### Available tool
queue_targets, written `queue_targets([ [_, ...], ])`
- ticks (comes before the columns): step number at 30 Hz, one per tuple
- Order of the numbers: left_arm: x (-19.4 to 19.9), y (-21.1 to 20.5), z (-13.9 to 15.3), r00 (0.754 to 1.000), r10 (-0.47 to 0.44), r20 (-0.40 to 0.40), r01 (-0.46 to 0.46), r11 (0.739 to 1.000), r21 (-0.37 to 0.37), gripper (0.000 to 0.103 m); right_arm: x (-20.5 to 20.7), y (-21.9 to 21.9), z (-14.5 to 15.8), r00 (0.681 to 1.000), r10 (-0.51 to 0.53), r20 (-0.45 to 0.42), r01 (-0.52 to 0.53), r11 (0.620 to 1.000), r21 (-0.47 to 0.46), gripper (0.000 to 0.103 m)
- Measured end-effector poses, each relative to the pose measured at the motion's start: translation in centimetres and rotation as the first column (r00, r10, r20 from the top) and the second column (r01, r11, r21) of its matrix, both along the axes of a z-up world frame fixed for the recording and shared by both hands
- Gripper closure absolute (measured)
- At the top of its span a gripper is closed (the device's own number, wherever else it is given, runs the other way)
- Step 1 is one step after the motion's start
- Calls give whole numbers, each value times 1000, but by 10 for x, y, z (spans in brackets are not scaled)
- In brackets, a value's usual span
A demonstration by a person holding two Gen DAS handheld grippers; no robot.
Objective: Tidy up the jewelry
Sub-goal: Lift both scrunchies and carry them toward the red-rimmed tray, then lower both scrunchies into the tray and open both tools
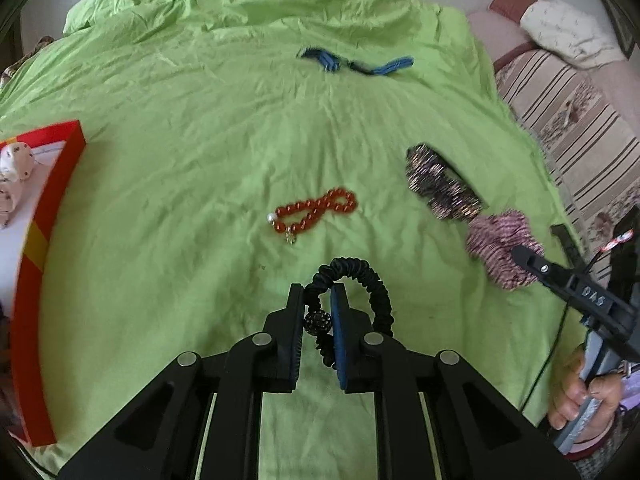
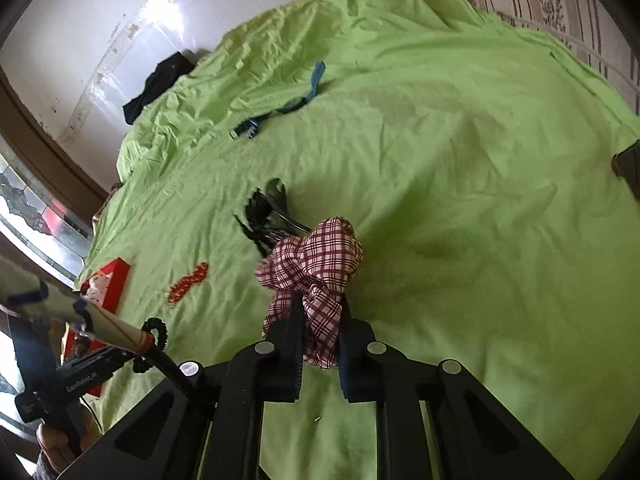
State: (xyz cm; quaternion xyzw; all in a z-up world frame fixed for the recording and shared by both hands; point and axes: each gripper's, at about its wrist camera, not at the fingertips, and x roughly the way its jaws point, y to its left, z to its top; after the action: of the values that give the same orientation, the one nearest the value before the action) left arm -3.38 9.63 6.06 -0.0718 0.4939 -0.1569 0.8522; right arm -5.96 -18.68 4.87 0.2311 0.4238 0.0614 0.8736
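Note:
My left gripper (image 1: 317, 294) is shut on a black scrunchie (image 1: 370, 286) with a dark bead ball, held over the green sheet. My right gripper (image 2: 320, 304) is shut on a red-and-white plaid scrunchie (image 2: 316, 260); it also shows at the right of the left wrist view (image 1: 500, 246). A red bead bracelet (image 1: 316, 212) lies ahead of the left gripper and shows in the right wrist view (image 2: 188, 282). A sparkly dark headband (image 1: 440, 184) lies to the right of the bracelet. A red box (image 1: 48, 216) with white items inside sits at the left.
A blue-and-black strap (image 1: 356, 62) lies farther back on the green sheet (image 1: 200, 140). A striped cushion (image 1: 568, 120) lies beyond the sheet's right edge. Dark clothing (image 2: 156, 84) lies by the wall. A dark object (image 2: 628, 164) sits at the right edge.

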Motion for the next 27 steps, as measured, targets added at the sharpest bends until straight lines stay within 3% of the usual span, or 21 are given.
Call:
queue_targets([
  [12,-48,38,77,988,32,154,-21,997,-72,90,-32,35,48,995,63,82,-60,998,-29,89],
  [19,-73,100,102,971,130,199,-108,987,-116,90,-44,59,71,988,113,103,-107,993,-57,89],
  [27,-98,212,121,921,307,240,-296,952,-81,90,-37,116,91,965,235,114,-224,969,-103,89],
])
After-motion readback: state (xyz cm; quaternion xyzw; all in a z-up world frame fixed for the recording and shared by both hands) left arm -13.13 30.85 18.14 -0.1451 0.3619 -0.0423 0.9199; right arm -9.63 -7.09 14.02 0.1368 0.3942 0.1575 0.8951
